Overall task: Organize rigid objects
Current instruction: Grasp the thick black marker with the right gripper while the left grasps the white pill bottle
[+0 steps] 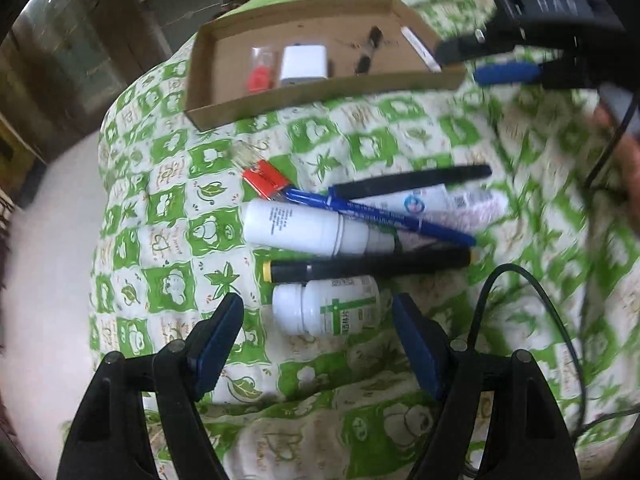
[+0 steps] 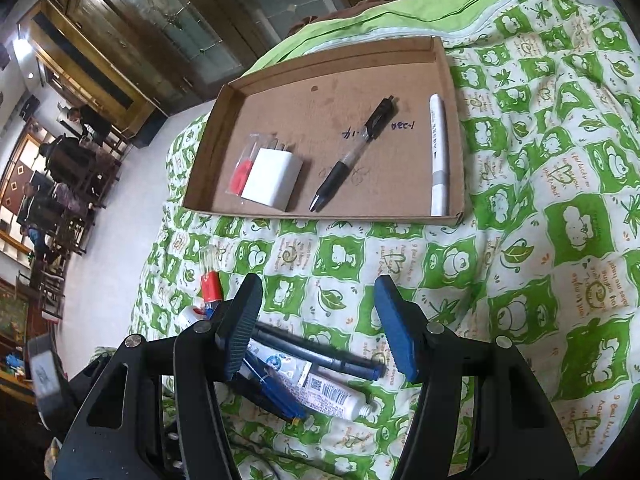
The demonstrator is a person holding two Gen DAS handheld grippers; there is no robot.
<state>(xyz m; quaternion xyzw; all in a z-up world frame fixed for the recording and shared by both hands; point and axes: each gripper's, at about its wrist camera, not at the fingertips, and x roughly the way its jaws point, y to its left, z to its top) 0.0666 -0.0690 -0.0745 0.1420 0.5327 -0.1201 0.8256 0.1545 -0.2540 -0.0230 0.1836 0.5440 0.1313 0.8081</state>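
A shallow cardboard tray lies on a green-patterned quilt. It holds a red packet, a white charger block, a black pen and a white marker. My right gripper hovers open in front of the tray with nothing between its fingers. Below it lie a dark marker and a white tube. My left gripper is open, its fingers either side of a green-labelled white bottle without touching it. Beyond that bottle lie a yellow-ended black marker, another white bottle and a blue pen.
A red packet and a black pen also lie in the pile. A black cable loops over the quilt at the right. The bed edge drops to a pale floor on the left. People sit far off.
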